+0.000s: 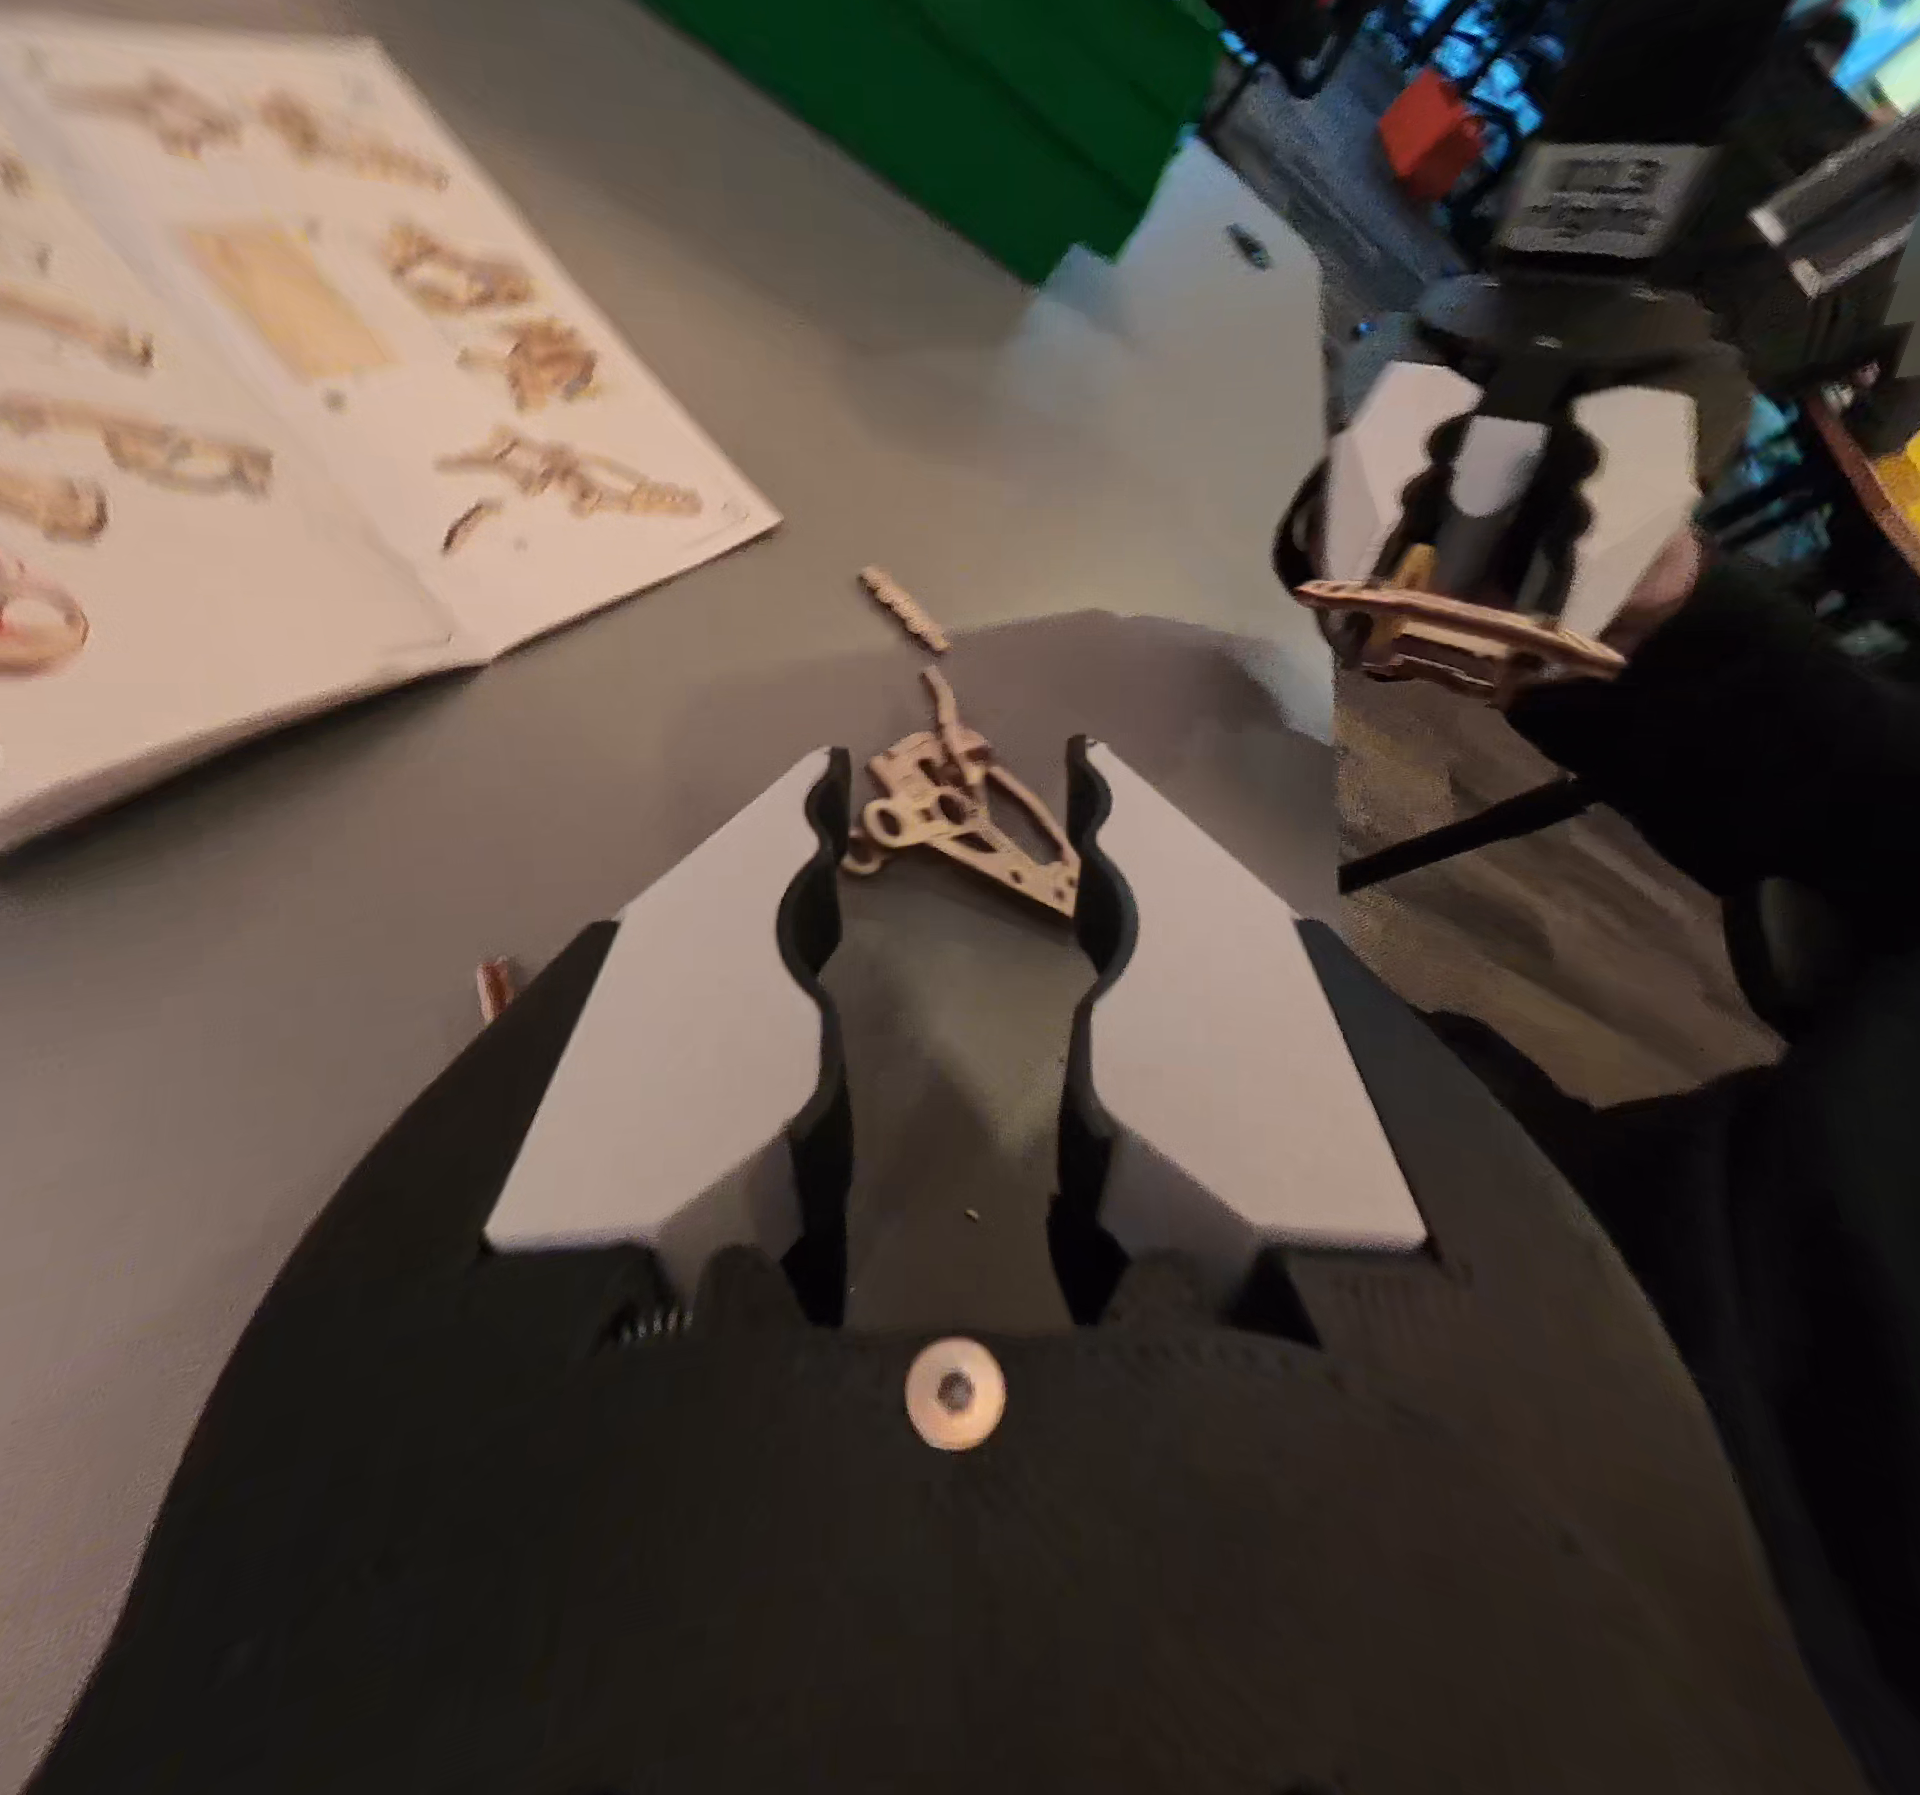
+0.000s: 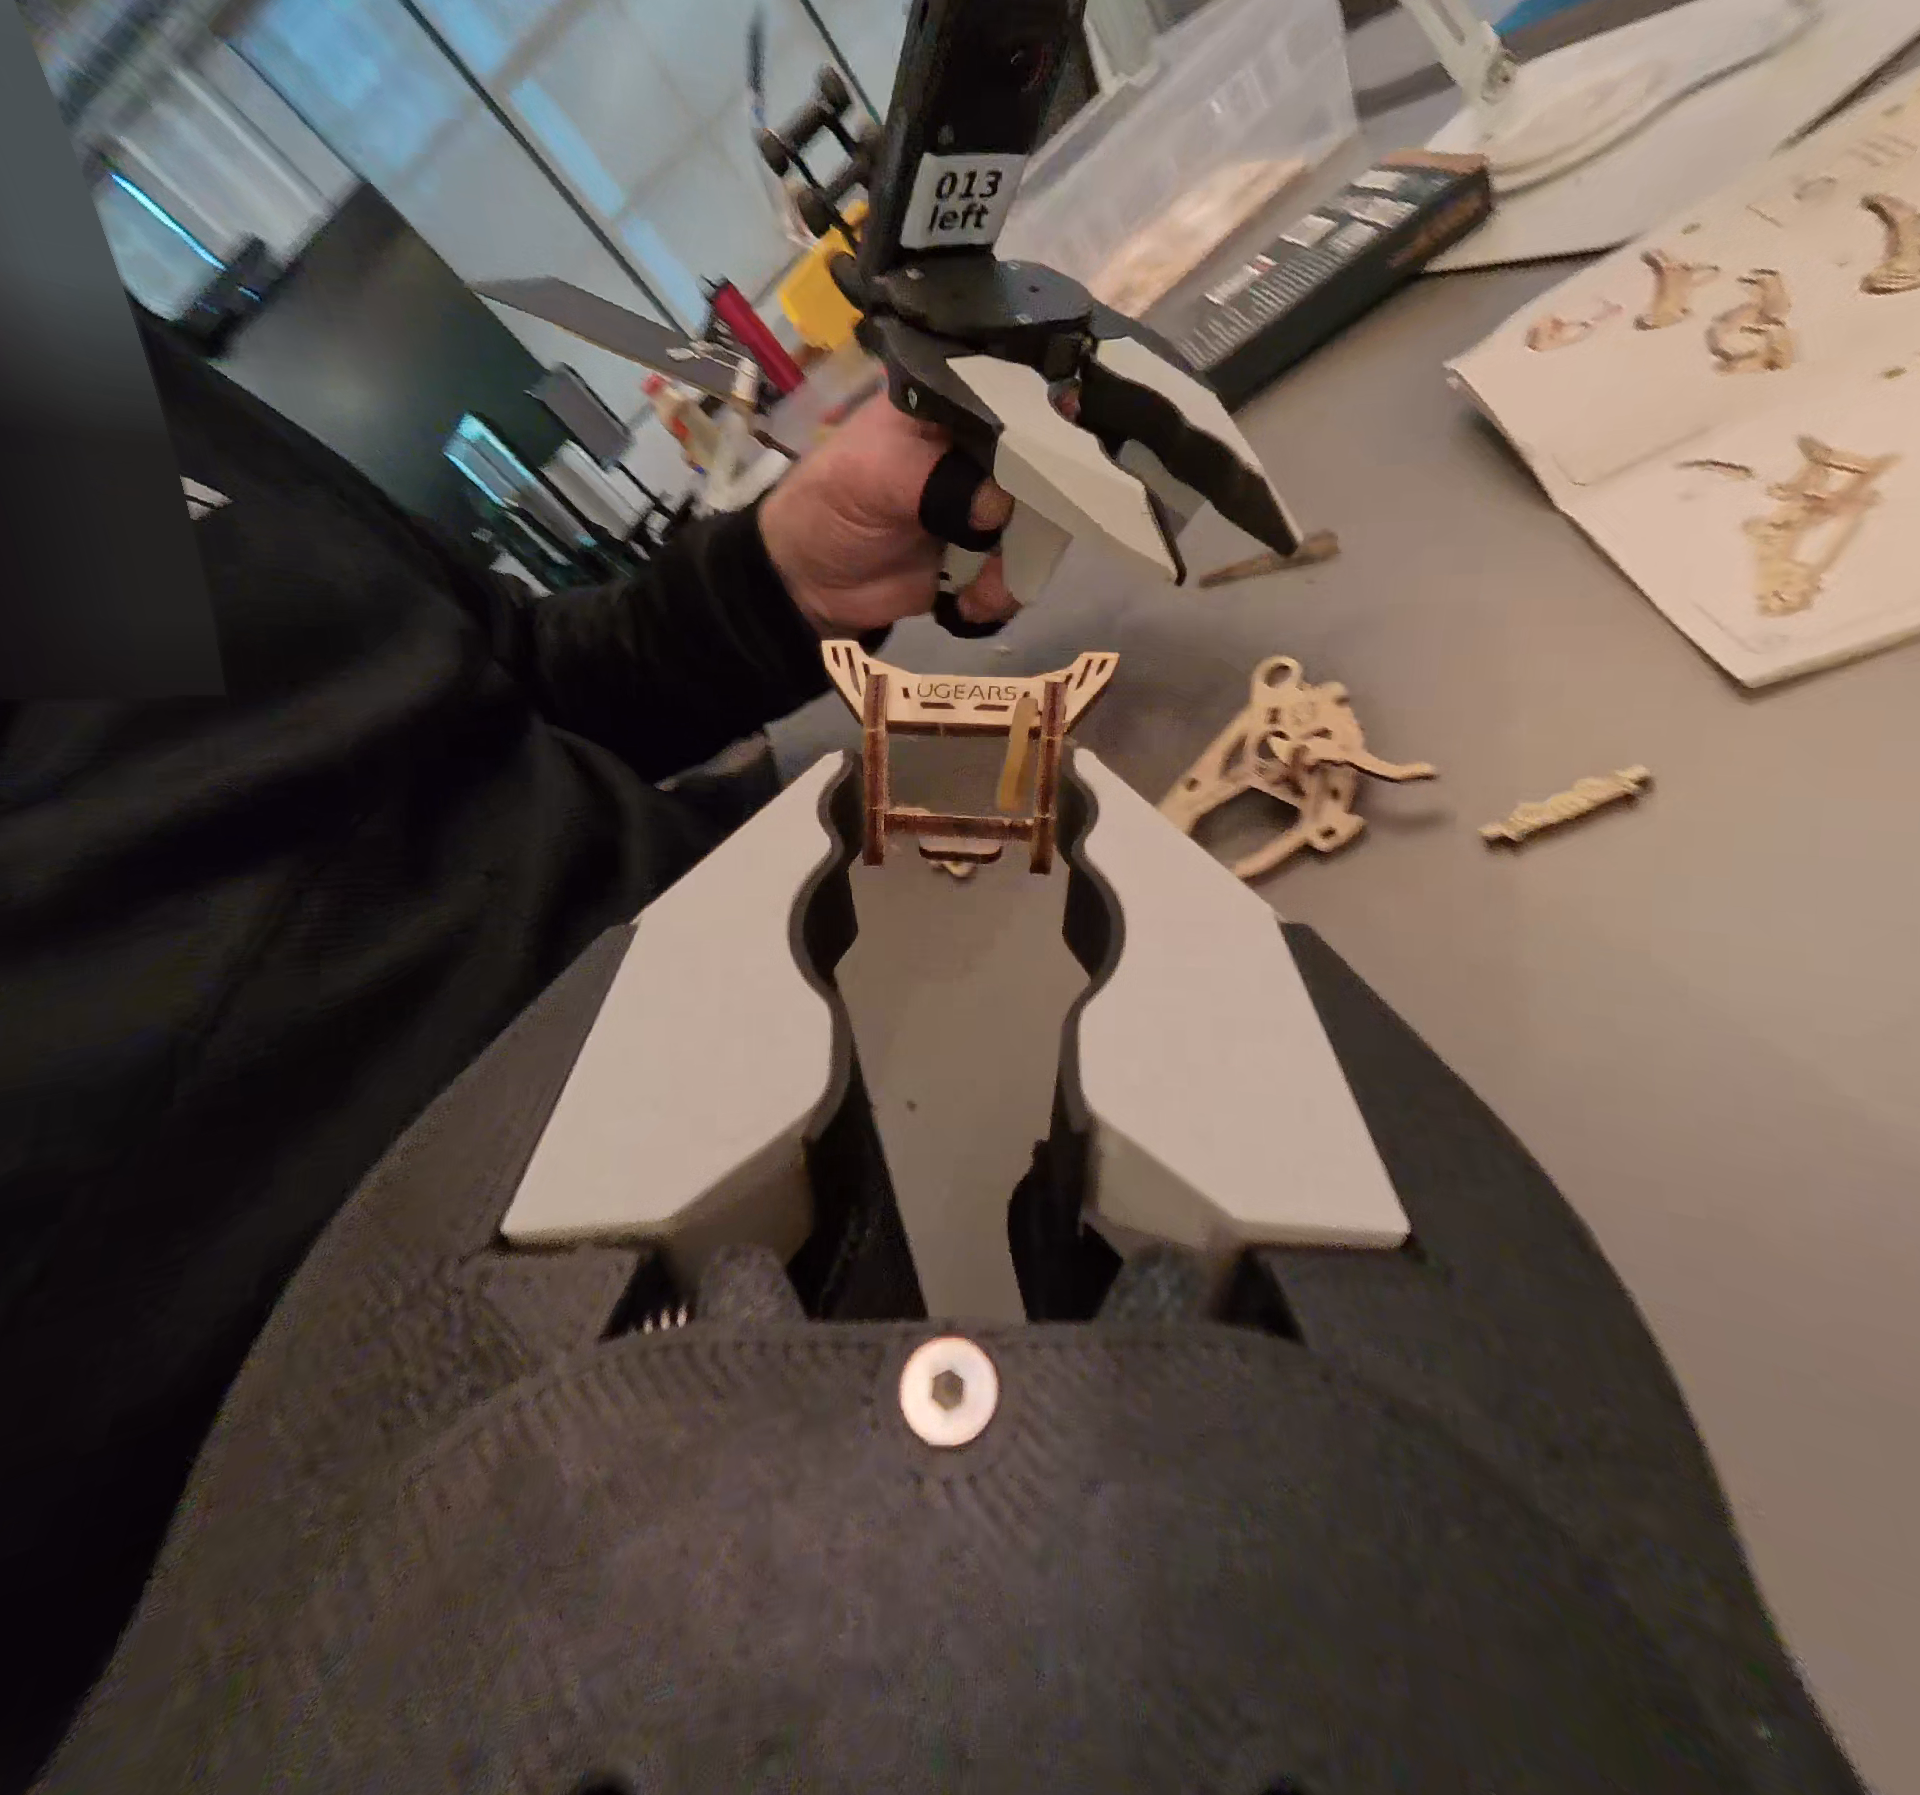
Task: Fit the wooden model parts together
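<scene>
Right gripper (image 2: 956,810) pinches small wooden frame (image 2: 961,769), held off table (image 2: 1558,1018). Left gripper (image 1: 951,800) gapes empty above lever piece (image 1: 956,815) near front edge. Risk: frame slips, thin struts snap if squeezed.

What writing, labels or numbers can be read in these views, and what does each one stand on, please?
I do not copy writing out; here is where it stands.
white sticker on the left gripper handle: sharp print.
wooden frame shut in the right gripper: engraved mark on its top bar.
black box: print blurred.
instruction booklet: too blurred.
grey label on the right gripper's body: blurred.
</scene>
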`<act>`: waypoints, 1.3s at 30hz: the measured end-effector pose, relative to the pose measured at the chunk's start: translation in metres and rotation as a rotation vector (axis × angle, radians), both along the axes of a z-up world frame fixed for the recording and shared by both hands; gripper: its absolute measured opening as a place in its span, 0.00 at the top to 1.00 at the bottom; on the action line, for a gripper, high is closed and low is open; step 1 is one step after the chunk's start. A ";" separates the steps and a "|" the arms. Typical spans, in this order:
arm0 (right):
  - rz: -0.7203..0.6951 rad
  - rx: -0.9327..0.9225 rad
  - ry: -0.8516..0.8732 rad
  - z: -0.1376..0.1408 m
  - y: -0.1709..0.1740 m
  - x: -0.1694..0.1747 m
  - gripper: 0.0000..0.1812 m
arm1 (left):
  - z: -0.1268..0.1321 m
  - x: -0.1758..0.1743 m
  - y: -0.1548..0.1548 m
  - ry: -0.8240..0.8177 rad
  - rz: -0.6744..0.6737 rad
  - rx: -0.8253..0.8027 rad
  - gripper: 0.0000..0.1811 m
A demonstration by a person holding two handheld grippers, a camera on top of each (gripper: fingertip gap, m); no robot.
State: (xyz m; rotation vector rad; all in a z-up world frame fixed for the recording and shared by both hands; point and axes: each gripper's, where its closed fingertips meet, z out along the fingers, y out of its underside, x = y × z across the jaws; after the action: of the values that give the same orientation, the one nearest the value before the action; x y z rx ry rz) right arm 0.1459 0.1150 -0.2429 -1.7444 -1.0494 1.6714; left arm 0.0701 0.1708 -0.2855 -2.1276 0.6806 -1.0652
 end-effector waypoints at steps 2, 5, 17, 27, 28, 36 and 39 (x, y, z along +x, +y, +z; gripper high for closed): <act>0.041 -0.054 0.056 0.009 -0.007 -0.004 0.82 | 0.022 0.010 -0.012 -0.018 -0.070 0.132 0.79; 0.112 -0.160 0.180 0.026 -0.016 -0.008 0.82 | 0.037 0.024 -0.031 0.062 -0.188 0.332 0.81; 0.206 -0.123 0.249 0.034 -0.029 -0.018 0.81 | 0.069 0.058 -0.065 -0.288 -0.350 0.257 0.93; 0.252 -0.324 0.347 0.038 -0.024 -0.017 0.76 | 0.077 0.056 -0.064 -0.363 -0.343 0.301 0.97; 0.247 -0.331 0.349 0.038 -0.023 -0.017 0.75 | 0.077 0.056 -0.064 -0.370 -0.345 0.293 0.97; 0.134 -0.375 0.319 0.027 -0.005 -0.016 0.65 | 0.071 0.051 -0.057 -0.367 -0.332 0.247 0.99; 0.078 -0.295 0.278 0.026 0.001 -0.012 0.68 | 0.067 0.049 -0.053 -0.344 -0.340 0.216 0.99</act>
State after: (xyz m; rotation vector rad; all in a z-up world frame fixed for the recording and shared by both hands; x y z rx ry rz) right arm 0.1336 0.1158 -0.2171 -1.5941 -0.7842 2.1350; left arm 0.1193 0.1175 -0.2189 -1.6253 0.9589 -1.4259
